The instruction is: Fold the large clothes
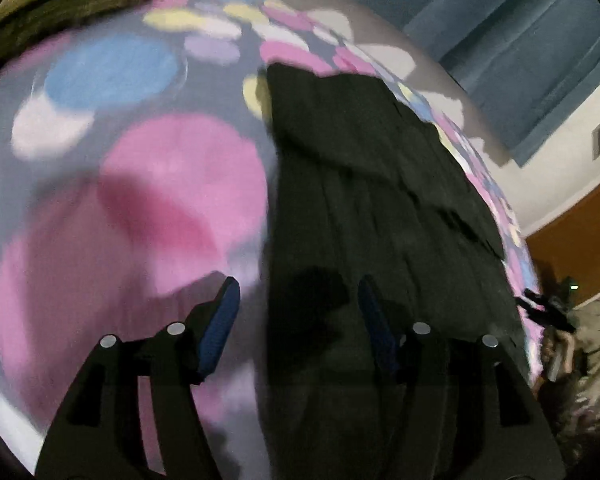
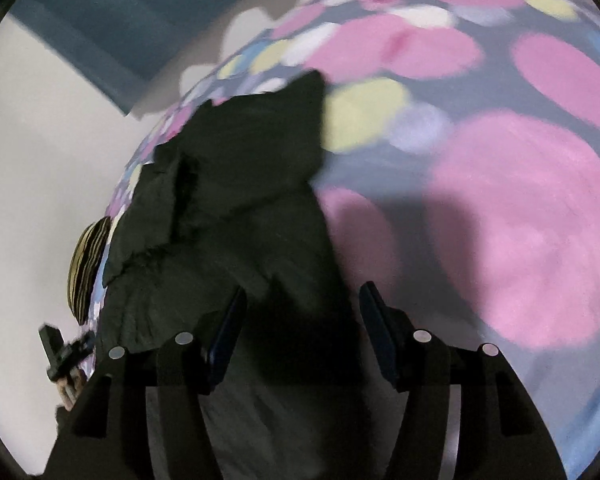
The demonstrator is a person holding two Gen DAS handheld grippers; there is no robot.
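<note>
A big dark piece of clothing (image 1: pixel 380 208) lies flat on a bed cover (image 1: pixel 132 168) with big pink, blue and yellow spots. The left tongs (image 1: pixel 298 328) hang over its edge, open and holding nothing. The right tongs (image 2: pixel 302 332) do the same, open and empty.

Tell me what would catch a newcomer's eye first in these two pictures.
First, the bedspread, covered in big pink, blue and yellow dots, which fills both views. On it lies a dark garment, stretched long down the middle of the left view and bunched at its far end in the right view. Both grippers, left and right, hover open above it.
</note>
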